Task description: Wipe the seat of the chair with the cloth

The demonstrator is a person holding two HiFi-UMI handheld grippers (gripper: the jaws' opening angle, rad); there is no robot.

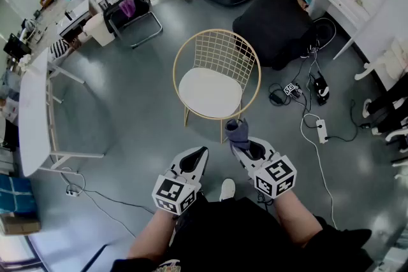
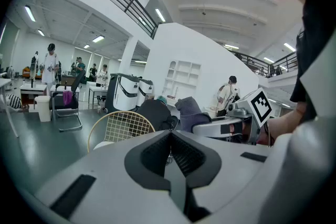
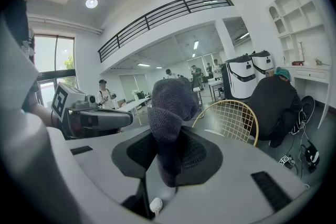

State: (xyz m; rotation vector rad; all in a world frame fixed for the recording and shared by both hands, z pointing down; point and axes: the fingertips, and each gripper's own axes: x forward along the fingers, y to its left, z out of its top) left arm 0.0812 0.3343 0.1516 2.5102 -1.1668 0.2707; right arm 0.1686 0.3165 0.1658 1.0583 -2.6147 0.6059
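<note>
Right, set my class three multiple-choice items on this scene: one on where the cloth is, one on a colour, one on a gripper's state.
1. Where is the cloth?
A) on the floor
B) in the right gripper
C) on the seat

2. What colour is the chair frame?
A) black
B) red
C) gold

3. How do the left gripper jaws stand?
A) shut, empty
B) shut on the cloth
C) wide apart

Answers:
1 B, the cloth stands pinched between that gripper's jaws.
2 C, the wire back and legs look gold.
3 A, its pads meet with nothing between them.
</note>
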